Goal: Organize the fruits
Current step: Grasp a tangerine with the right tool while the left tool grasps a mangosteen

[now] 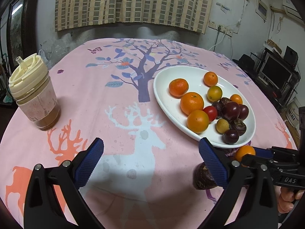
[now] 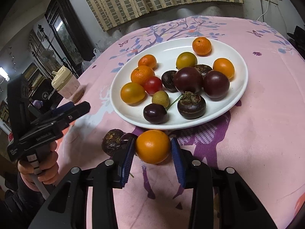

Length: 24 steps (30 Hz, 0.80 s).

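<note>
Two blue fingers of the right gripper flank an orange on the pink worktop, at the plate's six o'clock; the left one touches it, the right shows a sliver of gap. A brown fruit lies at the orange's nine o'clock. The left gripper hangs wide open, nothing between. A cup stands at the plate's nine o'clock.
</note>
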{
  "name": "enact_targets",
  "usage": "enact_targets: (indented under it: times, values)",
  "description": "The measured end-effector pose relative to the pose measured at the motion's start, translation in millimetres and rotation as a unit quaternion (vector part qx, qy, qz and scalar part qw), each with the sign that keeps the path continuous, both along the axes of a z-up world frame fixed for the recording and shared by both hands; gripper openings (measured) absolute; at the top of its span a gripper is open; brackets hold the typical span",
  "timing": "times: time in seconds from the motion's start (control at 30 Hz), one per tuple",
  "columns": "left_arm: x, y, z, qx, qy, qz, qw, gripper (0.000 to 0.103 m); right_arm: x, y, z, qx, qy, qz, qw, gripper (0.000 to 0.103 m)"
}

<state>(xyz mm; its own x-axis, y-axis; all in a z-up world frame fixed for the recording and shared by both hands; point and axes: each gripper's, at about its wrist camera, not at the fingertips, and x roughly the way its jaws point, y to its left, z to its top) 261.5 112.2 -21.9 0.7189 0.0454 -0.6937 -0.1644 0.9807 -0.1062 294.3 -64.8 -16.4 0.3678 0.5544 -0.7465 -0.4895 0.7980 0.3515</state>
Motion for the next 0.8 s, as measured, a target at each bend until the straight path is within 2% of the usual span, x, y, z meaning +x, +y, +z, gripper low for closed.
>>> enact_targets:
  times: [0.1, 0.23, 0.43, 0.5, 0.57, 0.63, 0.8]
  values:
    - [-0.7, -8.8, -0.8, 0.009, 0.002, -0.025, 0.9997, 0.098, -3.2, -2.7, 5.4, 0.010, -0.006, 0.003, 1.000, 0.040]
    - [-2.8, -34.1, -6.7, 0.017, 0.018, -0.111, 0.9935, 0.098, -7.6, -9.9, 14.6, 0.040, -0.012, 0.004, 0.999, 0.039]
    - [-14.1, -76.9, -17.2, 0.112, 0.009, -0.182, 0.9770, 0.098, -6.4, -14.7, 14.6, 0.042, -0.008, -0.009, 0.999, 0.039]
    - [-14.1, -80.7, -19.3, 0.116, 0.012, -0.192, 0.9745, 0.093, -6.5, -14.3, 14.3, 0.040, -0.007, -0.010, 0.999, 0.039]
    - [-12.5, -81.8, -23.2, 0.114, 0.024, -0.202, 0.9724, 0.077, -7.4, -13.7, 14.9, 0.040, -0.009, -0.008, 0.999, 0.039]
    - [-10.5, -84.0, -26.1, 0.110, 0.036, -0.210, 0.9707, 0.067, -7.9, -14.1, 15.4, 0.041, -0.010, -0.008, 0.999, 0.040]
    - [-9.5, -89.0, -34.4, 0.109, 0.054, -0.226, 0.9664, 0.061, -8.8, -15.0, 15.8, 0.042, -0.010, -0.011, 0.999, 0.040]
